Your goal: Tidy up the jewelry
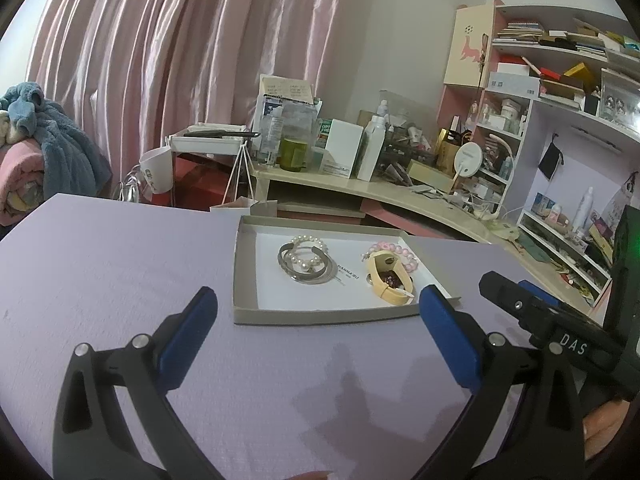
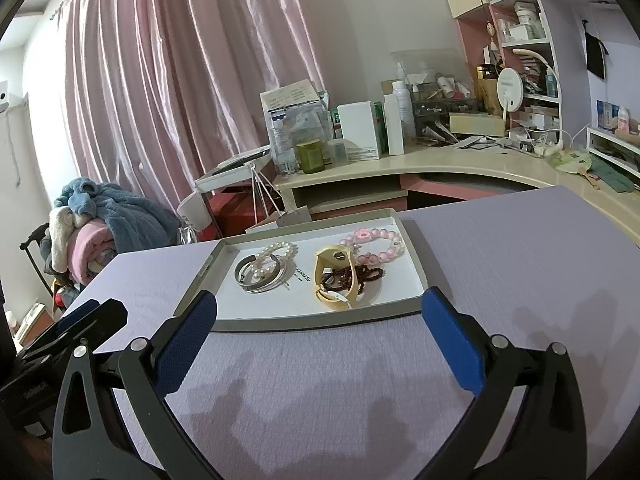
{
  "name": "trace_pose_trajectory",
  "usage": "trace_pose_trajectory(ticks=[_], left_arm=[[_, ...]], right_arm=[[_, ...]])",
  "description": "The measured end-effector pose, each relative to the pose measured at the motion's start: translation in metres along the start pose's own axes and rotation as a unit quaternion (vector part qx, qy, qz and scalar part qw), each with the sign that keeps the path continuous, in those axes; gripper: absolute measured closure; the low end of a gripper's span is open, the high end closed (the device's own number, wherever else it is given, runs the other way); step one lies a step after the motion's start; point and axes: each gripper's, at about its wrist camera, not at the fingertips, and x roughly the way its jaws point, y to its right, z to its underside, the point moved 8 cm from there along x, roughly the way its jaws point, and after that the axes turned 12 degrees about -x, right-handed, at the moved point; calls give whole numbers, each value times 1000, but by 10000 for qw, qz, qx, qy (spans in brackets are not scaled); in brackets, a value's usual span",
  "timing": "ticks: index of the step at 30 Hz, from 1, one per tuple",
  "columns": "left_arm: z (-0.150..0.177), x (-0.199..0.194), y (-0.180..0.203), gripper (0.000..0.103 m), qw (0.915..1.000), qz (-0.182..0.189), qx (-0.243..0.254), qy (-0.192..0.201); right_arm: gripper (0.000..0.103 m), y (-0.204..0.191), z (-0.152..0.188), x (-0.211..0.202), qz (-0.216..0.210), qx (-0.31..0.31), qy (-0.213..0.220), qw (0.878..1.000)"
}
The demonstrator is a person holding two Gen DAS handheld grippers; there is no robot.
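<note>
Fingers of both grippers spread wide above lilac table holding jewelry tray, pink curtain behind.

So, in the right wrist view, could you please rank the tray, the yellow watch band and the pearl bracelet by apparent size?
1. Tray
2. Yellow watch band
3. Pearl bracelet, lying slightly farther away, so its ranking below the band is unsure.

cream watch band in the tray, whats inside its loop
A dark red bead bracelet lies partly inside the cream watch band in the tray; the band covers part of the beads.
</note>
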Motion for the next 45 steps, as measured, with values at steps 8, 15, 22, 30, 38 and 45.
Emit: trace_pose_trajectory(ticks=[8, 15, 22, 30, 38, 45], left_arm=[[-2, -1, 1, 2, 10000, -43, 41, 41], [-4, 1, 0, 2, 9999, -91, 81, 66], [-5, 1, 1, 2, 9999, -107, 89, 80], [-7, 6, -1, 2, 9998, -140, 105, 59], [-8, 7, -1, 2, 9998, -153, 124, 67], [-6, 10, -6, 2, 9998, -167, 118, 65]], right_arm=[[1, 1, -4, -2, 5, -8, 32, 10000], [1, 1, -4, -2, -1, -9, 41, 10000], [1, 1, -4, -2, -3, -3, 37, 10000], [1, 2, -3, -2, -4, -7, 37, 10000], [1, 3, -3, -1, 2, -3, 29, 10000], [1, 3, -3, -1, 0, 0, 29, 10000]])
